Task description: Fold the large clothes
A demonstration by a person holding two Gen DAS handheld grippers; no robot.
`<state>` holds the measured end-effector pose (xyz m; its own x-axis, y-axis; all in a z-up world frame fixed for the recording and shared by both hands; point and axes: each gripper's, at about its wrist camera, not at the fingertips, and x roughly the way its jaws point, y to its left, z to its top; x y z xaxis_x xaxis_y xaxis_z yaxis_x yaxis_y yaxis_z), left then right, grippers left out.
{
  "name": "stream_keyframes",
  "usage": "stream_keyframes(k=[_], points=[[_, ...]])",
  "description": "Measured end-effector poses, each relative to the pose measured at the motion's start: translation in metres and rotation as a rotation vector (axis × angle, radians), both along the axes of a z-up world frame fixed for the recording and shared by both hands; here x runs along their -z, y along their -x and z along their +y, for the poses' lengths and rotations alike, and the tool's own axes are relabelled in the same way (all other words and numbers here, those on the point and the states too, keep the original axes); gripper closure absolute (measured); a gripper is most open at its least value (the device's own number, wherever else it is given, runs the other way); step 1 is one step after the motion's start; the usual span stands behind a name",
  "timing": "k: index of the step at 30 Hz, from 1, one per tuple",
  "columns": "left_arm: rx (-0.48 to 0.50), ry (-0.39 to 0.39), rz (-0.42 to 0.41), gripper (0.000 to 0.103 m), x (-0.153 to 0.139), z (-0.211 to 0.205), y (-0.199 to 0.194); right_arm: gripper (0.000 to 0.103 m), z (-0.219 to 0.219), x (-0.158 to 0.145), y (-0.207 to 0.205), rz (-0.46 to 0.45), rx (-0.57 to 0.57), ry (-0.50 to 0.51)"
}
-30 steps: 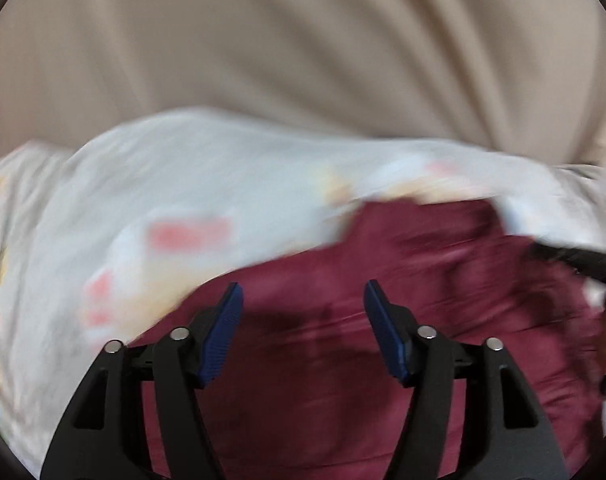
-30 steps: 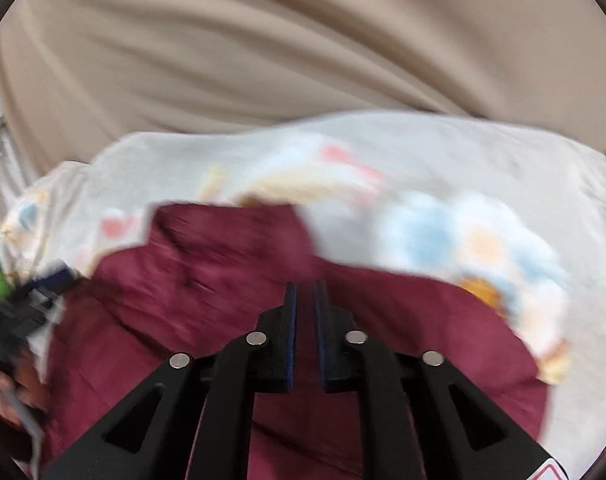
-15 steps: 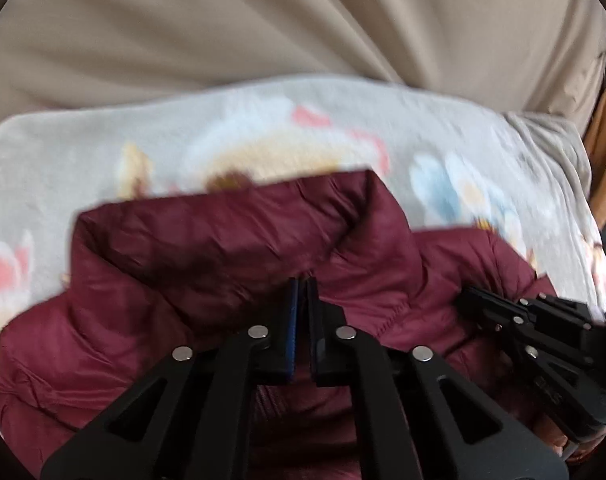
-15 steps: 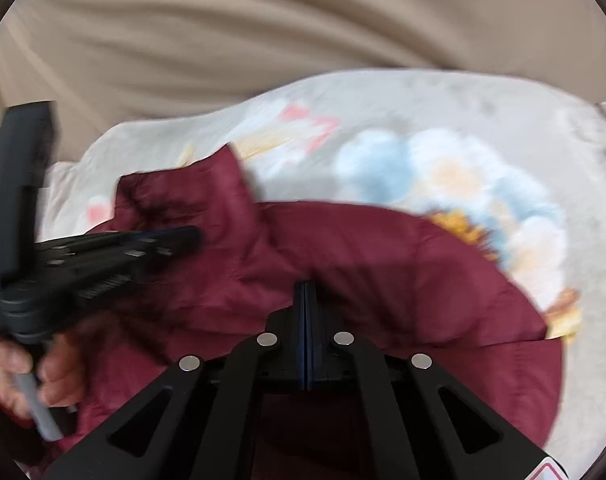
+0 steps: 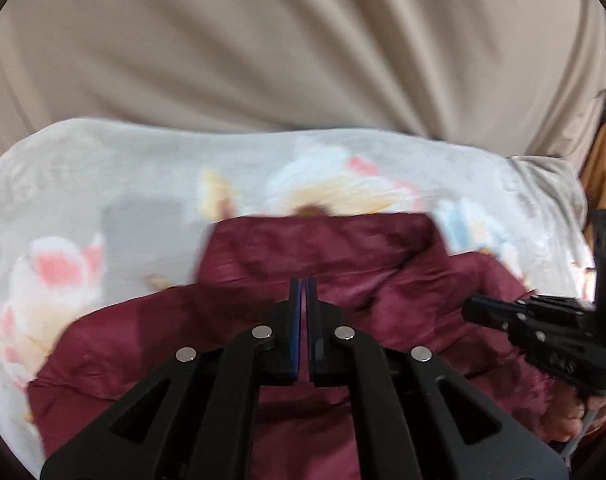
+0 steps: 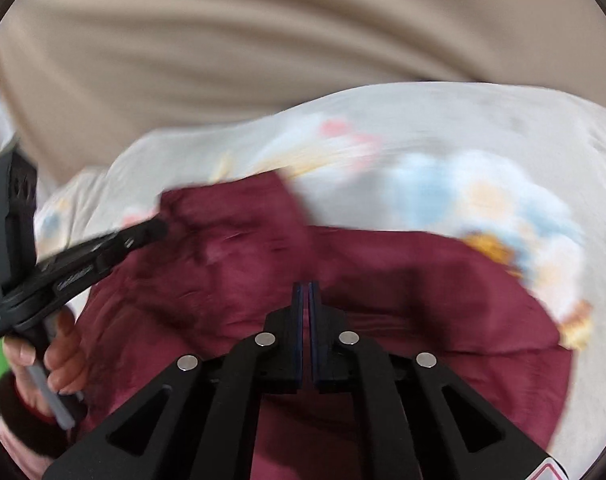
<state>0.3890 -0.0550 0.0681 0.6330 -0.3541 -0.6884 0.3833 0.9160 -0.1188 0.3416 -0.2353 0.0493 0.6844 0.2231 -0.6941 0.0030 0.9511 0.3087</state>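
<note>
A maroon puffer jacket [image 5: 383, 292] lies spread on a pale blanket [image 5: 115, 184] printed with pastel flowers in pink, yellow and blue, and a beige curtain [image 5: 303, 48] hangs in soft folds behind the far edge of that blanket. The jacket's collar end points away from both cameras; its quilted body fills the lower middle of each view and runs under the black gripper frames.

In the left wrist view the left gripper [image 5: 303, 292] hangs over the jacket just below the collar, its 2 blue-lined fingers pressed together with only a hairline slit between them. No fold of cloth can be seen in that slit — the tips stand out clean against the maroon fabric behind. At the right edge of this view the right gripper [image 5: 475, 311] reaches in over the jacket, seen side-on.

In the right wrist view the right gripper [image 6: 307, 294] is likewise drawn together over the jacket's body, its fingers parallel and nearly touching, with no cloth visibly pinched. To the left, the left gripper [image 6: 159, 228] points at the jacket's collar area, its tip close to or on the fabric — blur hides which. A hand [image 6: 51, 356] with a dark cuff grips its handle.
</note>
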Motion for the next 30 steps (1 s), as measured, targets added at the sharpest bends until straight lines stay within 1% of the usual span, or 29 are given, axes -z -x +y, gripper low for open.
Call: stream_keyframes(k=[1, 2, 3, 4, 5, 6, 7, 8, 9, 10, 11, 12, 13, 14, 15, 16, 17, 18, 19, 20, 22, 23, 25, 26, 28, 29, 30], points=[[-0.017, -0.009, 0.016, 0.1, 0.005, 0.006, -0.005, 0.099, 0.013, 0.005, -0.011, 0.032, -0.054, 0.033], [-0.042, -0.033, 0.045, 0.098, 0.015, 0.016, -0.011, 0.099, 0.026, 0.012, -0.021, 0.063, -0.084, 0.071], [-0.059, -0.058, 0.073, 0.098, 0.024, 0.023, -0.016, 0.099, 0.036, 0.023, -0.035, 0.098, -0.115, 0.138], [-0.073, -0.085, 0.092, 0.097, 0.033, 0.028, -0.023, 0.1, 0.039, 0.027, -0.041, 0.105, -0.11, 0.172], [-0.093, -0.108, 0.102, 0.092, 0.042, 0.033, -0.028, 0.103, 0.036, 0.028, -0.05, 0.091, -0.082, 0.21], [-0.101, -0.099, 0.111, 0.093, 0.048, 0.041, -0.034, 0.103, 0.026, 0.025, -0.051, 0.069, -0.037, 0.191], [-0.115, -0.079, 0.107, 0.093, 0.049, 0.047, -0.036, 0.103, 0.006, 0.02, -0.051, 0.038, 0.041, 0.115], [-0.142, -0.061, 0.1, 0.093, 0.048, 0.053, -0.038, 0.103, -0.006, 0.016, -0.048, 0.018, 0.085, 0.065], [-0.163, -0.042, 0.097, 0.093, 0.047, 0.057, -0.041, 0.103, -0.013, 0.013, -0.042, -0.005, 0.116, 0.029], [-0.168, -0.031, 0.097, 0.093, 0.048, 0.058, -0.043, 0.103, -0.011, 0.011, -0.037, -0.018, 0.113, 0.026], [-0.169, -0.028, 0.095, 0.093, 0.048, 0.057, -0.045, 0.1, -0.001, 0.011, -0.032, -0.021, 0.063, 0.054], [-0.169, -0.042, 0.086, 0.093, 0.049, 0.053, -0.046, 0.099, 0.01, 0.014, -0.03, -0.018, 0.026, 0.092], [-0.172, -0.066, 0.074, 0.093, 0.051, 0.049, -0.048, 0.1, 0.019, 0.018, -0.029, -0.009, -0.001, 0.137], [-0.179, -0.081, 0.063, 0.093, 0.051, 0.047, -0.049, 0.103, 0.022, 0.027, -0.035, 0.022, 0.002, 0.207], [-0.198, -0.097, 0.058, 0.093, 0.053, 0.045, -0.052, 0.103, 0.015, 0.032, -0.038, 0.037, 0.019, 0.2], [-0.211, -0.1, 0.056, 0.094, 0.053, 0.046, -0.055, 0.103, 0.002, 0.034, -0.04, 0.039, 0.034, 0.148], [-0.24, -0.097, 0.062, 0.095, 0.053, 0.051, -0.059, 0.103, -0.02, 0.032, -0.038, 0.025, 0.089, 0.041], [-0.261, -0.081, 0.067, 0.097, 0.051, 0.057, -0.061, 0.103, -0.028, 0.031, -0.035, 0.018, 0.11, 0.002], [-0.272, -0.057, 0.06, 0.097, 0.046, 0.065, -0.058, 0.103, -0.032, 0.027, -0.03, 0.012, 0.122, -0.011], [-0.262, -0.035, 0.041, 0.097, 0.039, 0.068, -0.051, 0.103, -0.029, 0.023, -0.026, 0.008, 0.115, 0.011], [-0.186, -0.013, 0.006, 0.097, 0.024, 0.062, -0.036, 0.103, -0.017, 0.012, -0.02, -0.013, 0.087, 0.069], [-0.151, -0.022, -0.005, 0.097, 0.019, 0.055, -0.031, 0.099, -0.01, 0.006, -0.019, -0.029, 0.059, 0.06], [-0.089, -0.059, 0.01, 0.097, 0.017, 0.033, -0.032, 0.098, 0.004, -0.003, -0.034, -0.035, 0.03, 0.042], [-0.057, -0.09, 0.033, 0.096, 0.022, 0.017, -0.037, 0.098, 0.012, -0.002, -0.042, -0.031, 0.017, 0.057], [-0.059, -0.147, 0.042, 0.095, 0.029, 0.003, -0.047, 0.099, 0.023, 0.002, -0.066, -0.009, 0.031, 0.121], [-0.072, -0.171, 0.038, 0.095, 0.032, -0.003, -0.053, 0.103, 0.017, 0.003, -0.075, -0.005, 0.063, 0.149], [-0.093, -0.174, 0.041, 0.095, 0.036, -0.005, -0.062, 0.103, 0.011, 0.004, -0.08, -0.006, 0.086, 0.138]])
